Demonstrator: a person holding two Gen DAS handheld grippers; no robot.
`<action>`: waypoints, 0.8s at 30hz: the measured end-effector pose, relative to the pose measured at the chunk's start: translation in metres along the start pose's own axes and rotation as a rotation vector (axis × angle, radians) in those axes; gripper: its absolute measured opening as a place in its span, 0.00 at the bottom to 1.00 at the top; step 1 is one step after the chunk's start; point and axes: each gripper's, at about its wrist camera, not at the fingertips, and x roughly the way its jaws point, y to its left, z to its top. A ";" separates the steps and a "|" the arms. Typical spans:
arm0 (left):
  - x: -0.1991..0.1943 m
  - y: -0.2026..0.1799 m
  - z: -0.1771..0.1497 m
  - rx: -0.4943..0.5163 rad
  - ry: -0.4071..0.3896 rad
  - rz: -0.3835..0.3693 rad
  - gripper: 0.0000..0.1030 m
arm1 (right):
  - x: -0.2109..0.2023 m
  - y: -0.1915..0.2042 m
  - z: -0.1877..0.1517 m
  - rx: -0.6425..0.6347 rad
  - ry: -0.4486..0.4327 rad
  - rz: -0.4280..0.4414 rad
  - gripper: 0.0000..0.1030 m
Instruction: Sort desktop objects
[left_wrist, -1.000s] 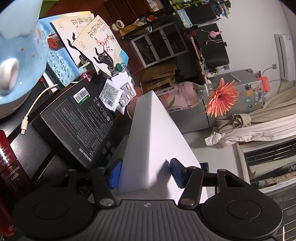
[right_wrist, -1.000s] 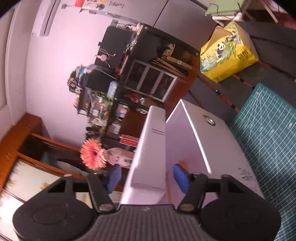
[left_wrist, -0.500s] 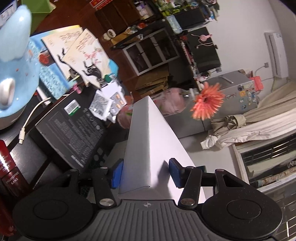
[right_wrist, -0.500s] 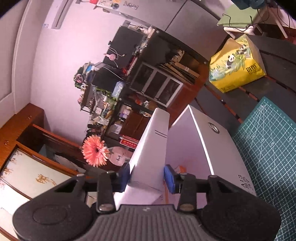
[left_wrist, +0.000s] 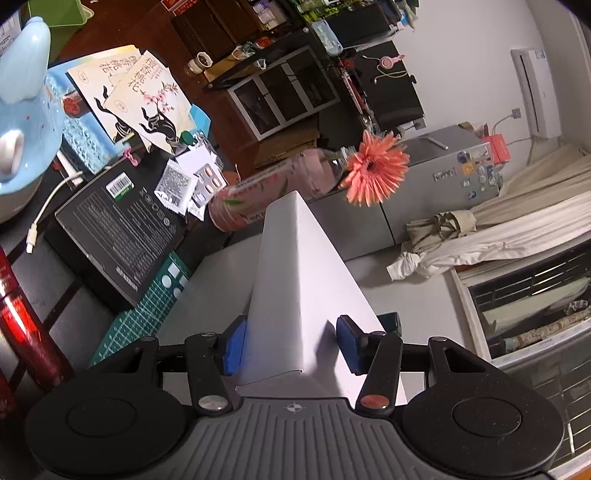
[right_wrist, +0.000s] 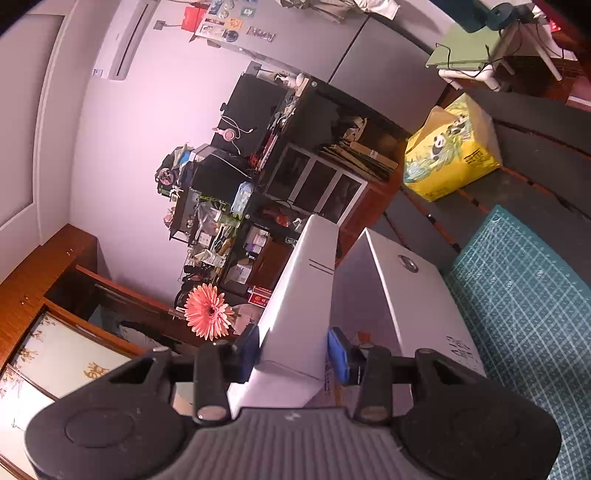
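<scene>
Between the blue pads of the left hand-held gripper (left_wrist: 291, 345), in the left wrist view, stands a flap of the white box (left_wrist: 295, 280), clamped edge-on and raised off the tabletop (left_wrist: 66, 280). Left of the white box lie a black carton (left_wrist: 114, 229) and a green cutting mat (left_wrist: 147, 314). Beyond the white box, a pink bottle (left_wrist: 266, 192) holds an orange flower (left_wrist: 373, 170).

At the right wrist view, the right hand-held gripper (right_wrist: 293, 350) is clenched on another flap of the white box (right_wrist: 306, 295); both pads press its faces. Right of the white box spreads the green cutting mat (right_wrist: 524, 288). Beyond the white box sits a yellow panda-print bag (right_wrist: 450, 151). Left of the white box shows the orange flower (right_wrist: 208, 310).
</scene>
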 end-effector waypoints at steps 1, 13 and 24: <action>-0.001 -0.001 -0.002 0.001 0.003 -0.002 0.50 | -0.004 0.001 -0.001 -0.003 -0.003 -0.002 0.38; -0.006 0.003 -0.012 -0.008 0.024 -0.007 0.49 | -0.026 -0.005 -0.013 -0.005 -0.014 -0.002 0.38; 0.004 0.007 -0.013 -0.012 0.038 -0.002 0.49 | -0.013 -0.023 -0.011 0.036 -0.030 -0.022 0.38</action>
